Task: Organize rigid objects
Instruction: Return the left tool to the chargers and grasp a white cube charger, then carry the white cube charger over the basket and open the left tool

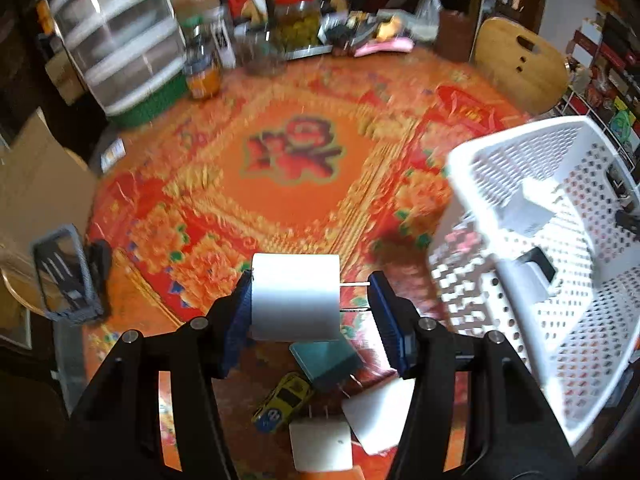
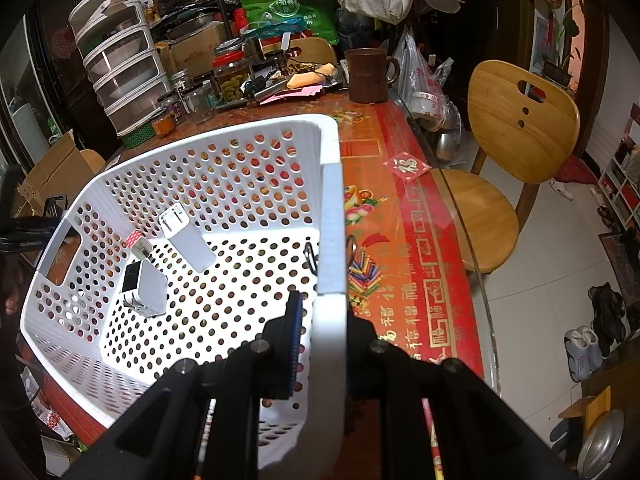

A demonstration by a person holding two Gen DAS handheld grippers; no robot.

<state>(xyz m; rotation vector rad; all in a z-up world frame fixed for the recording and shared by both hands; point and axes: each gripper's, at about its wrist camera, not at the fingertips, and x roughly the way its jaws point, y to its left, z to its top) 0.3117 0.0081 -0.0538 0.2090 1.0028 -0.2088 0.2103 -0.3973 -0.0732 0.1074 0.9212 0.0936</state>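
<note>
My left gripper (image 1: 310, 300) is shut on a white plug adapter (image 1: 295, 296), its prongs pointing at the right finger, held above the orange tablecloth. Below it lie a teal charger (image 1: 325, 363), a yellow toy car (image 1: 283, 400) and two white chargers (image 1: 320, 445) (image 1: 380, 414). The white perforated basket (image 1: 560, 320) stands tilted to the right. My right gripper (image 2: 324, 344) is shut on the basket's rim (image 2: 332, 240). Inside the basket lie a white flat charger (image 2: 185, 236), a white-and-black charger (image 2: 144, 288) and a small pink-topped plug (image 2: 138, 245).
A clear drawer stack (image 1: 116, 36), jars (image 1: 202, 68) and clutter line the table's far edge. A brown mug (image 2: 366, 76) stands at the back. A wooden chair (image 2: 516, 128) stands to the right. A grey slotted spatula (image 1: 64, 272) lies at the table's left edge.
</note>
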